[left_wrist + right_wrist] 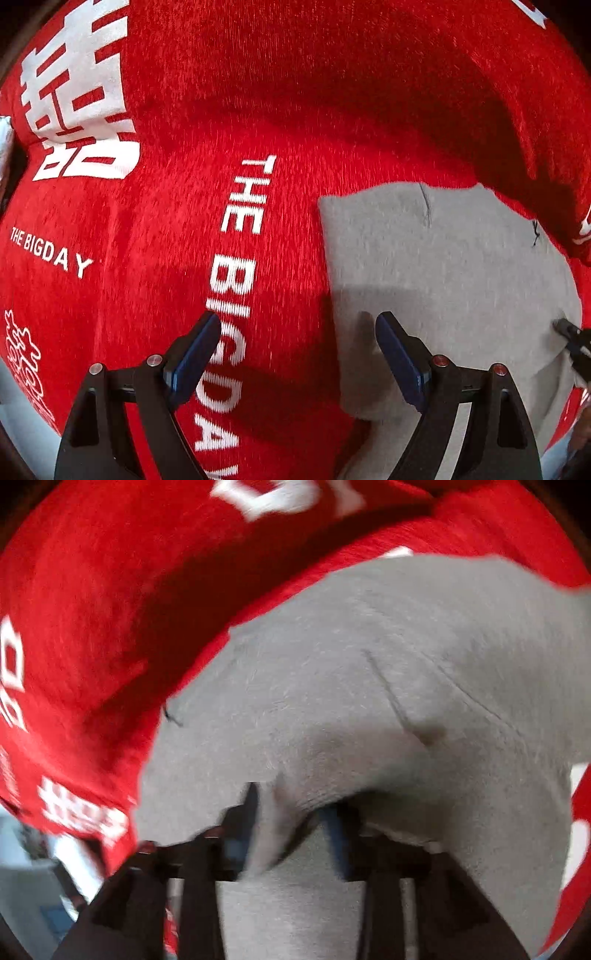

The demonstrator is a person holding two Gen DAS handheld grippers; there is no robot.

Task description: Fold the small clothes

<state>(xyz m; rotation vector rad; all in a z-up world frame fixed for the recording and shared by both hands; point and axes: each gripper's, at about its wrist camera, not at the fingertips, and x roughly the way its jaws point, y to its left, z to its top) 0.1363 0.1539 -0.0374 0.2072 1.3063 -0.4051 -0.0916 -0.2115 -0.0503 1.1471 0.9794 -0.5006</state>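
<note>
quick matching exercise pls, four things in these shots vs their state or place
Things:
1. grey garment
2. red cloth
3. left gripper
4. right gripper

States:
a. white lettering printed on it
b. lies on top of the lettered fabric
c. jaws wide apart, nothing between them
d. a raised fold of grey fabric stands between its jaws

Pairs: 1-b, 2-a, 3-c, 4-d
</note>
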